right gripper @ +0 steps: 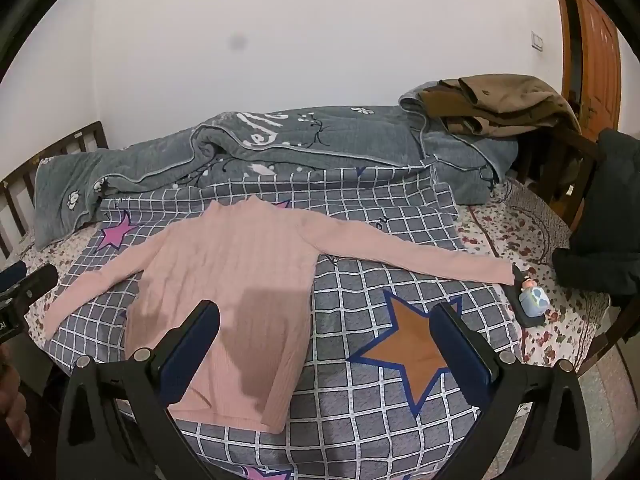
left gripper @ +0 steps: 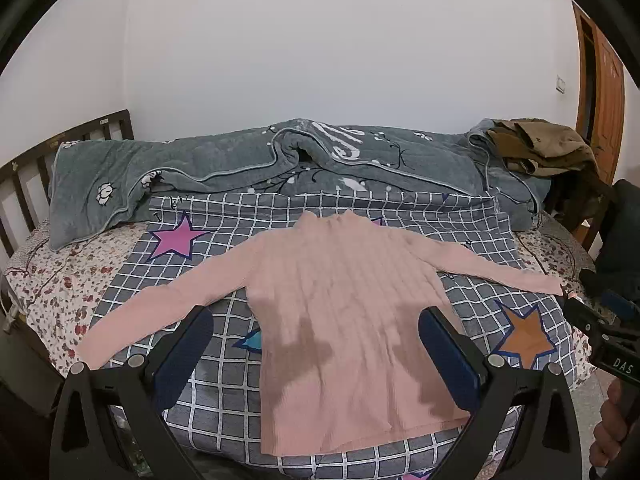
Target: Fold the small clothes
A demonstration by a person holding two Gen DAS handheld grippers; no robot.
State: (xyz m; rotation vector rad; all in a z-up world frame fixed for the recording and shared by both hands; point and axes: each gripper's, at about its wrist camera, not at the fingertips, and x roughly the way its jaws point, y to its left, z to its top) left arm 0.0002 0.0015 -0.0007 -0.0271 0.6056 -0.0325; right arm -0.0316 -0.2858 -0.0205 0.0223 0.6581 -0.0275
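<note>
A pink ribbed sweater lies flat on a grey checked cover, collar towards the wall and both sleeves spread out sideways. My left gripper hovers open above the sweater's lower body, with nothing between its blue pads. My right gripper is open too, held above the sweater's right hem edge and an orange star on the cover. The right gripper's body shows at the right edge of the left wrist view, and the left gripper's body at the left edge of the right wrist view.
A grey quilt is bunched along the wall side of the bed. Brown clothes are piled at the far right. A small toy figure lies by the right sleeve cuff. A wooden headboard stands at the left, and a dark garment hangs at right.
</note>
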